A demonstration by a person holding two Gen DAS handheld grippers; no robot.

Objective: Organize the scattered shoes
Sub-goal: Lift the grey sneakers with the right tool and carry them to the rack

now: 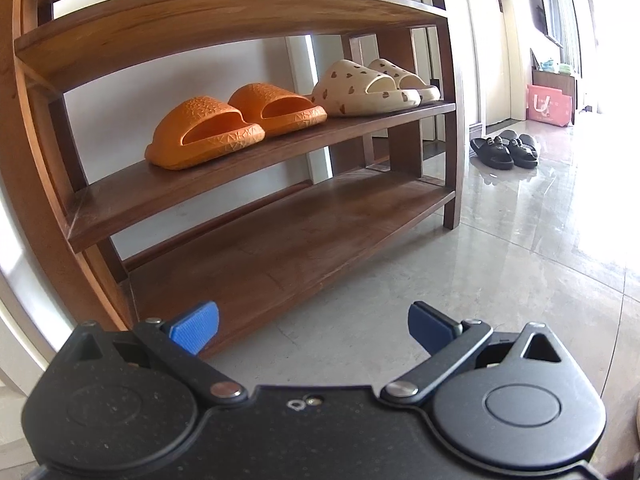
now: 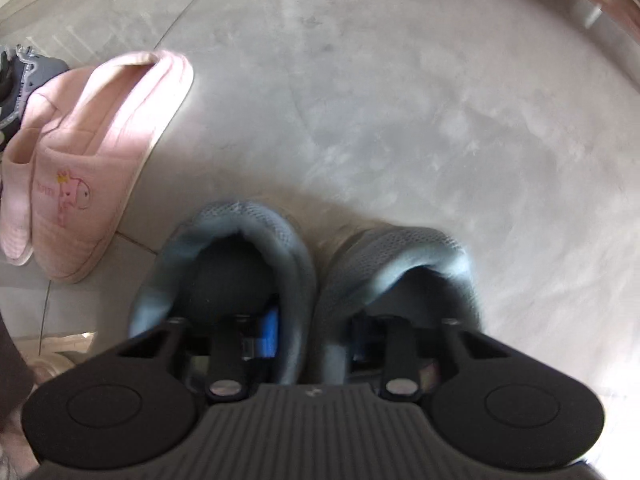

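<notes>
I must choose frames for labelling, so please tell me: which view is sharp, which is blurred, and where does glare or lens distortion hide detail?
Left wrist view: sharp; the wooden shoe rack bows from fisheye distortion, and window glare washes out the floor at right. Right wrist view: motion-blurred, mostly around the grey sneakers; the pink slippers stay readable.

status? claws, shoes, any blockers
Left claw open, empty, facing shoe rack. Right claw pinching adjoining collars of grey sneakers. Bottom shelf bare; pink slippers alongside, not in the way.
</notes>
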